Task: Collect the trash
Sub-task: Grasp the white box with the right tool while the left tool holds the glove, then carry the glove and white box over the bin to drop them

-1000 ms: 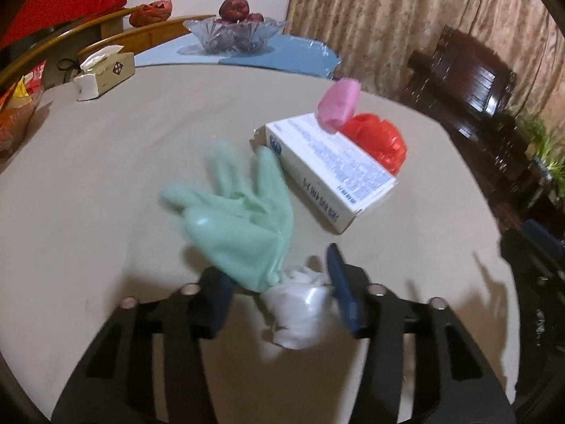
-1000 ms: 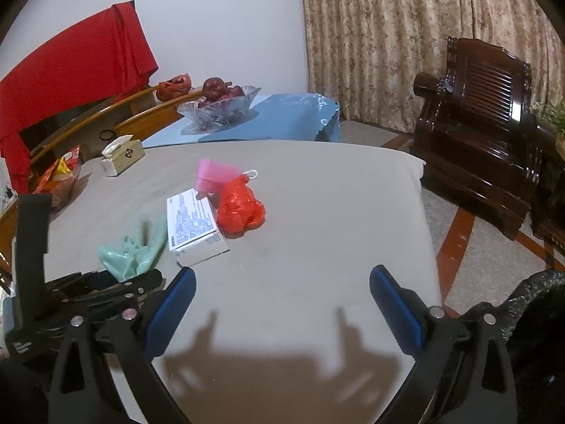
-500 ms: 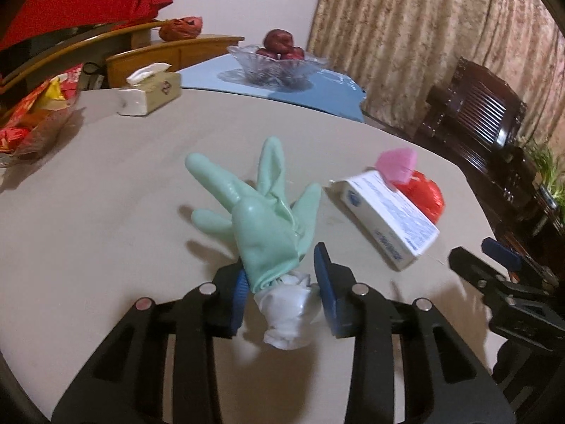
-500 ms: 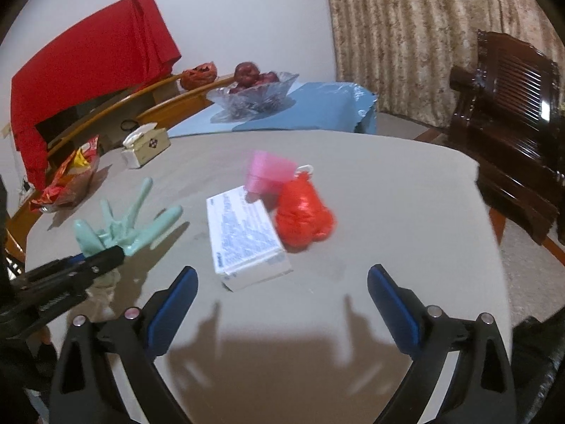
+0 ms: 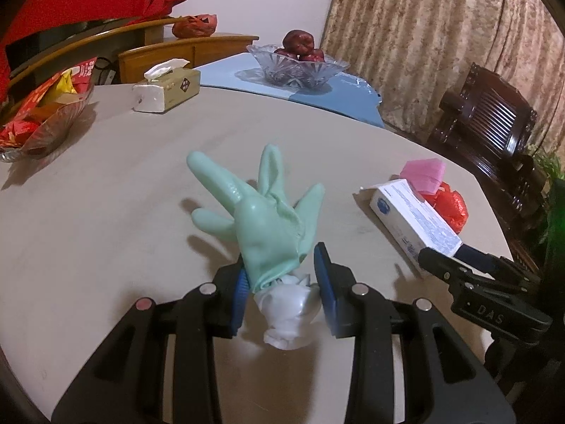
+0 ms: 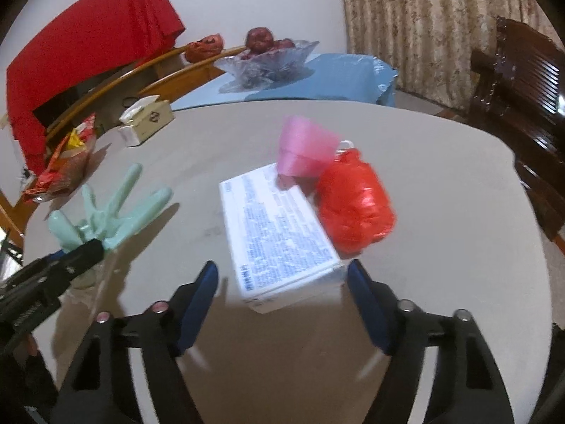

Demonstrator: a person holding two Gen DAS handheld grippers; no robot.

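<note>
Right wrist view: my right gripper (image 6: 282, 296) jaws closing around near end of white box (image 6: 279, 233), not pressing yet; I centre it first. Left gripper (image 5: 280, 282) clamps green glove (image 5: 268, 222) cuff above table (image 5: 106, 212).

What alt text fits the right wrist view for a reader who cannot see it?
The right gripper is closing around the near end of a white box on a beige table, pads not yet touching. A red bag and pink cup lie behind; at left, the left gripper holds a green glove.
</note>
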